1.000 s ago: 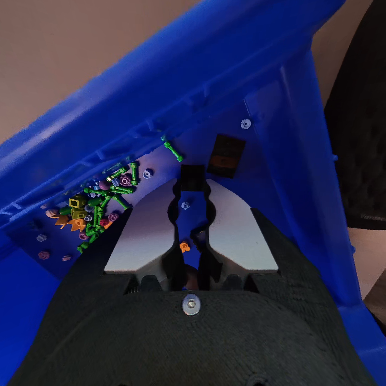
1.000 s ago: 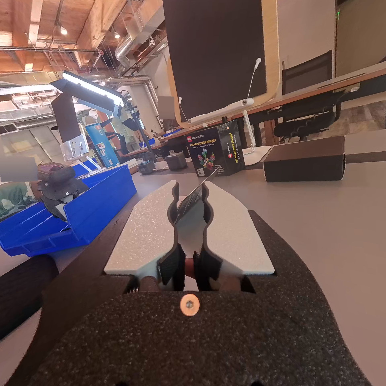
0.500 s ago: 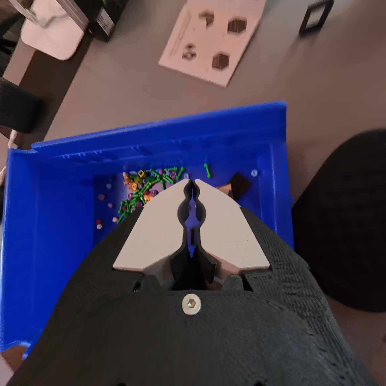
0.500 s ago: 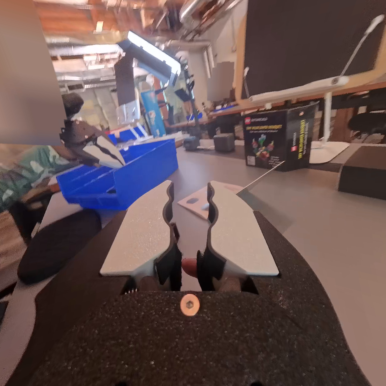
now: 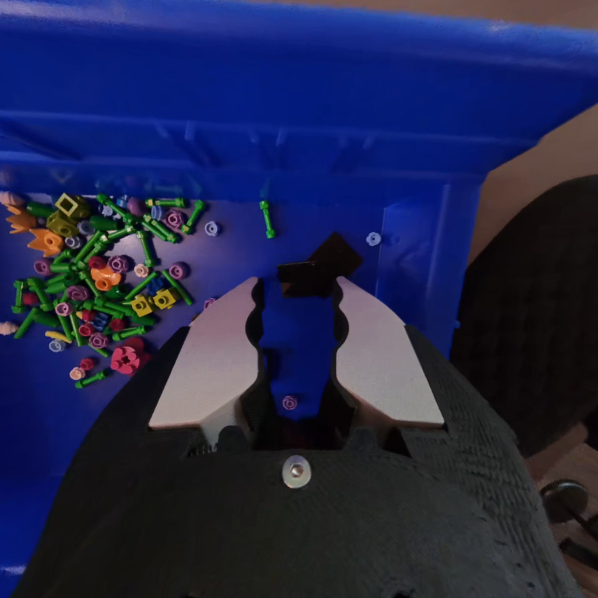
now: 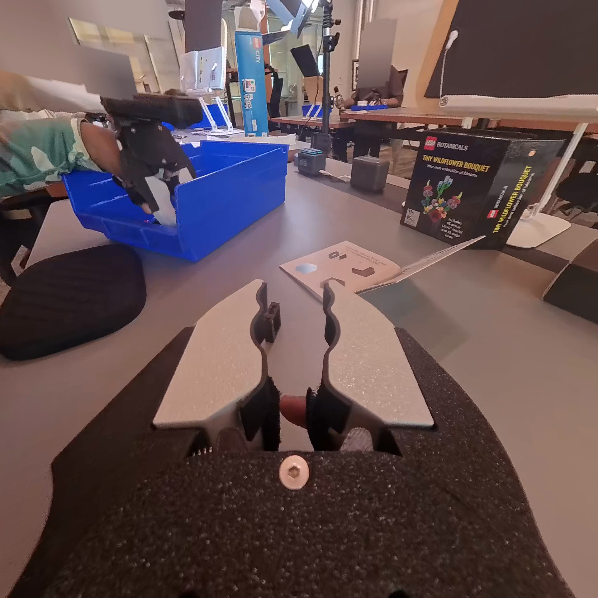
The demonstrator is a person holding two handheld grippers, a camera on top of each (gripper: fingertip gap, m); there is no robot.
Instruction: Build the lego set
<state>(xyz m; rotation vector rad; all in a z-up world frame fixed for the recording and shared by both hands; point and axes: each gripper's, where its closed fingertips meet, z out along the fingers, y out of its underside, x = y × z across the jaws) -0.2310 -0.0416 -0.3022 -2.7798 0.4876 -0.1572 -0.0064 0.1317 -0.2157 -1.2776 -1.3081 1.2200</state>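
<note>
My left gripper (image 5: 297, 284) is open and low inside the blue bin (image 5: 291, 81). Two flat black pieces (image 5: 307, 284) lie on the bin floor just ahead of its fingertips. A pile of green, purple, orange, yellow and red Lego pieces (image 5: 97, 275) lies to the left. A purple stud (image 5: 289, 403) shows between the fingers. My right gripper (image 6: 294, 286) is open over the grey table. A small black frame piece (image 6: 271, 322) stands on the table beside its left finger. The left gripper also shows in the right wrist view (image 6: 152, 174), reaching into the bin (image 6: 226, 200).
An open instruction booklet (image 6: 343, 268) lies just beyond my right gripper. The black Lego box (image 6: 466, 184) stands at the back right. A black cushion (image 6: 64, 297) lies at the left near the bin. A dark box (image 6: 576, 288) sits at the right edge. The left gripper's tips are roughly 30 cm from the right gripper's.
My left gripper rose above the bin shut, then came back down into it and opened. My right gripper opened wide and swung left; the black frame piece now shows by its left finger.
</note>
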